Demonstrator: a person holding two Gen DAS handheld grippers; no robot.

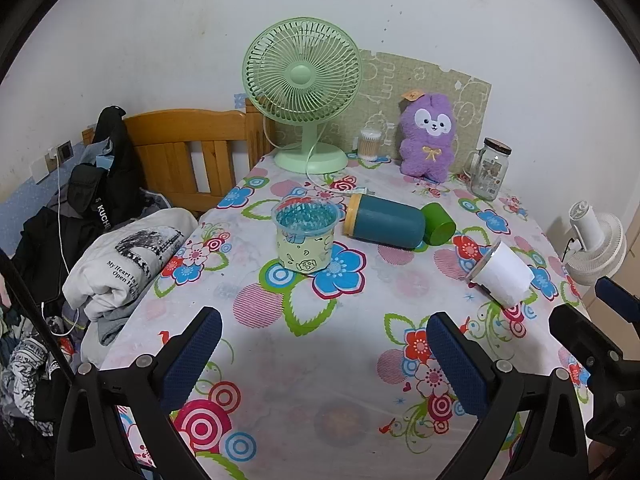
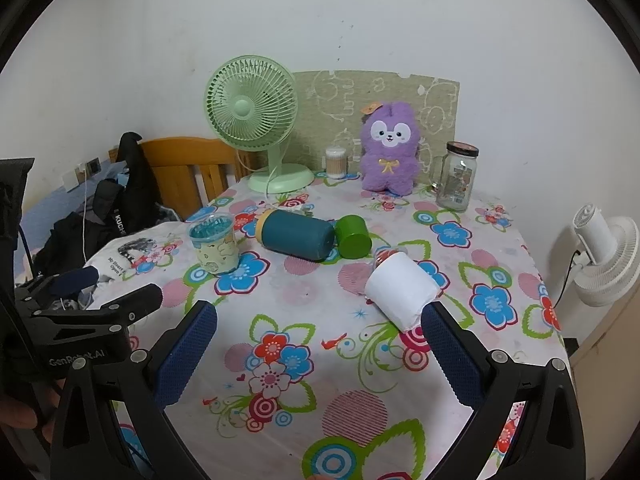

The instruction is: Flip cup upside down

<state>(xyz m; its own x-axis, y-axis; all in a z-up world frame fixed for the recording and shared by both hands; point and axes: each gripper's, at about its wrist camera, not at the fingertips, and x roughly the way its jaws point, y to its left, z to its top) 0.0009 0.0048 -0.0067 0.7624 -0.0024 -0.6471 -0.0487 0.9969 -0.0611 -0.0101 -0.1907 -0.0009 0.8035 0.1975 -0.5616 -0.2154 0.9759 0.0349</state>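
A clear plastic cup with a white sleeve (image 1: pixel 502 277) lies on its side on the flowered tablecloth (image 1: pixel 320 360), right of centre; it also shows in the right wrist view (image 2: pixel 400 290), just ahead of my right gripper's right finger. A clear cup with a pale cartoon print (image 1: pixel 304 238) stands upright at the left (image 2: pixel 215 246). A teal cylinder cup (image 1: pixel 382 222) and a green cup (image 1: pixel 438 224) lie on their sides mid-table. My left gripper (image 1: pixel 324 354) is open and empty. My right gripper (image 2: pixel 318 356) is open and empty.
At the back stand a green fan (image 1: pixel 304 96), a cotton swab box (image 1: pixel 369 145), a purple plush toy (image 1: pixel 430 136) and a glass jar (image 1: pixel 489 168). Clothes (image 1: pixel 120 260) and a wooden bed frame (image 1: pixel 192 152) lie left of the table. A white fan (image 2: pixel 604 260) stands right.
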